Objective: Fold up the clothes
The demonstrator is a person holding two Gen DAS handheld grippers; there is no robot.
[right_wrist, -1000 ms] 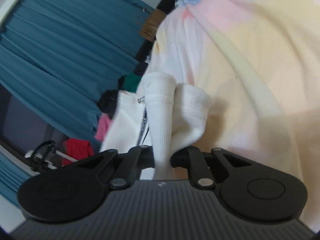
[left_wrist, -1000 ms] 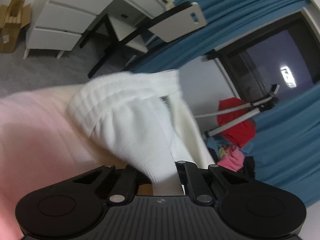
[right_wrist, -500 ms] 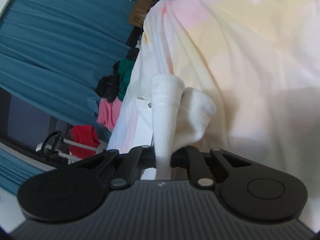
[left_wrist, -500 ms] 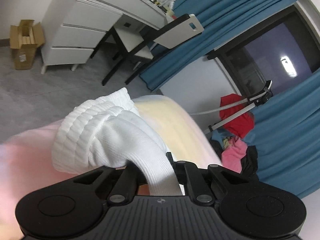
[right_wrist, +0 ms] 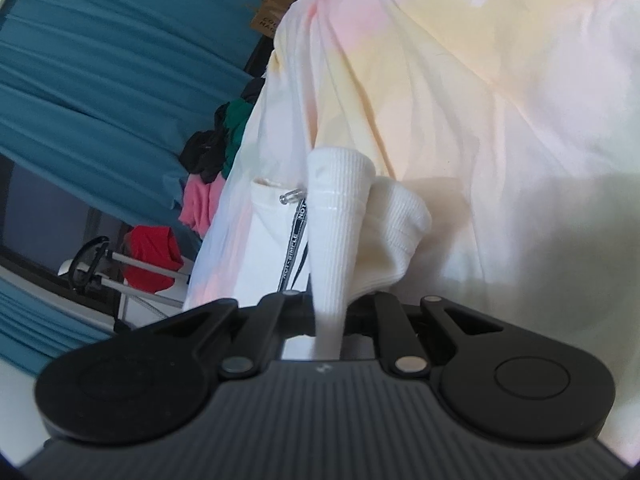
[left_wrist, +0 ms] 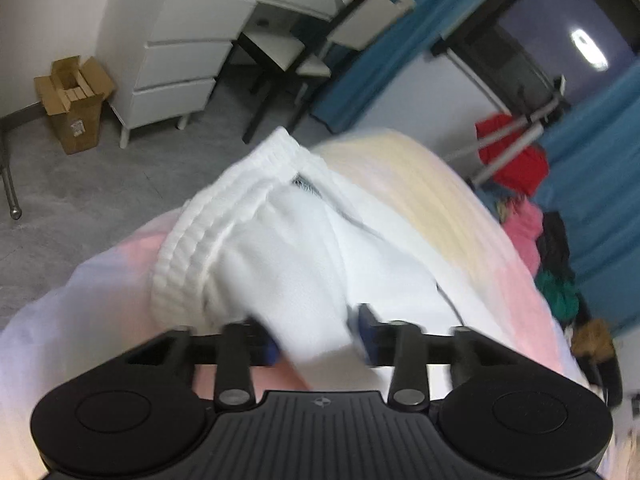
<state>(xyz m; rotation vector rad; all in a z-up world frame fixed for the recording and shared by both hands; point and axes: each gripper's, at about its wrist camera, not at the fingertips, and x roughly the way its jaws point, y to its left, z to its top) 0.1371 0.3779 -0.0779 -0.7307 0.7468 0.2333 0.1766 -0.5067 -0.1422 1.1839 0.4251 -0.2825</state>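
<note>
White garment (left_wrist: 288,248) soft, light, limp; ribbed hem thickest, best place to pinch. Lies just ahead of both grippers on pastel sheet (right_wrist: 500,100). Left gripper (left_wrist: 316,344) jaws opening, cloth loose between them. Right gripper (right_wrist: 326,316) clamped tight on ribbed edge.

White garment (left_wrist: 288,256) with ribbed hem (right_wrist: 340,208), bunched and folded over on itself. Lies on pastel pink-yellow bedding. Black-and-white printed drawstring (right_wrist: 294,240) hanging at its edge. Left-wrist view blurred; finer folds unreadable.
</note>
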